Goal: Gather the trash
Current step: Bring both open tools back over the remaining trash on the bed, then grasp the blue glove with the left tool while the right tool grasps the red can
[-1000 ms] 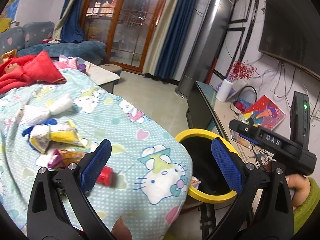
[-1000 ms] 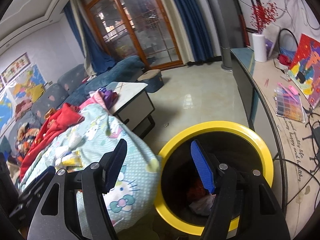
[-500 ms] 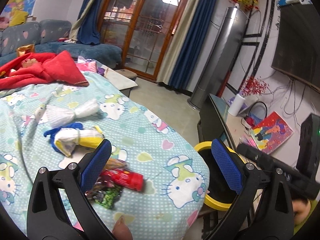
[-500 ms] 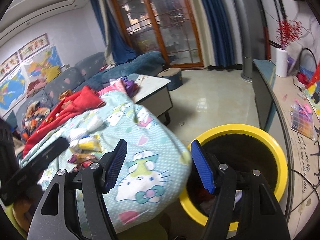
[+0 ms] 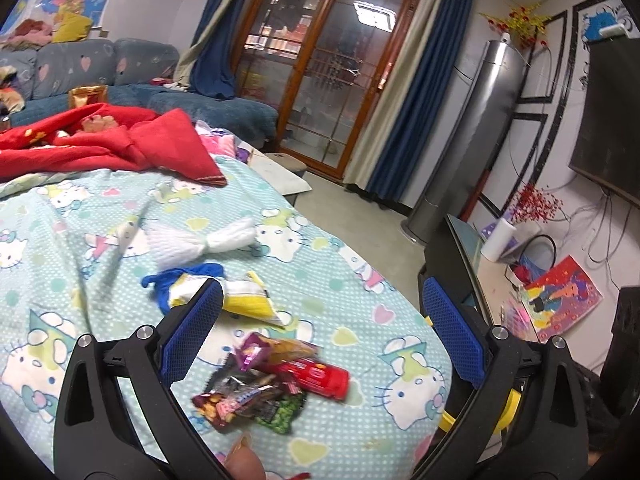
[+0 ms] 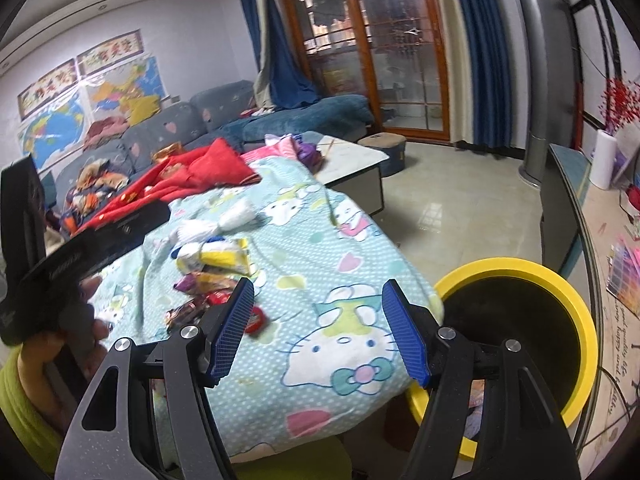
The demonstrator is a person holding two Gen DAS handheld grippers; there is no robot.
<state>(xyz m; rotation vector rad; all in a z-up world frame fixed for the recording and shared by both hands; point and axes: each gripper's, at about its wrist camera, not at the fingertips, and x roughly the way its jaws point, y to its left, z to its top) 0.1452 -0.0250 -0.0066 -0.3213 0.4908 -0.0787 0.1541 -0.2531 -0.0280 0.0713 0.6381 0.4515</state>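
Trash lies on a light blue Hello Kitty blanket (image 5: 340, 280): a red wrapper (image 5: 320, 374), dark snack wrappers (image 5: 244, 398), a yellow and white packet (image 5: 244, 300) and a white tissue bundle (image 5: 200, 242). My left gripper (image 5: 320, 332) is open and empty just above the wrappers. My right gripper (image 6: 318, 332) is open and empty over the blanket's edge, left of the yellow-rimmed black bin (image 6: 560, 280). The wrappers (image 6: 200, 308) and the yellow packet (image 6: 224, 258) also show in the right wrist view, left of the right gripper. A sliver of the bin rim (image 5: 510, 410) shows behind the left gripper's right finger.
A red cloth (image 5: 120, 148) lies at the blanket's far end. A blue sofa (image 5: 120, 76) stands behind. A low white table (image 6: 352, 164) stands beyond the blanket. A long side counter (image 6: 608, 240) with papers runs on the right. The tiled floor (image 6: 460, 208) lies between.
Both grippers swung left, away from the bin and toward the blanket. The trash pile now sits between the left gripper's fingers; the bin has slid to the right edge of both views.
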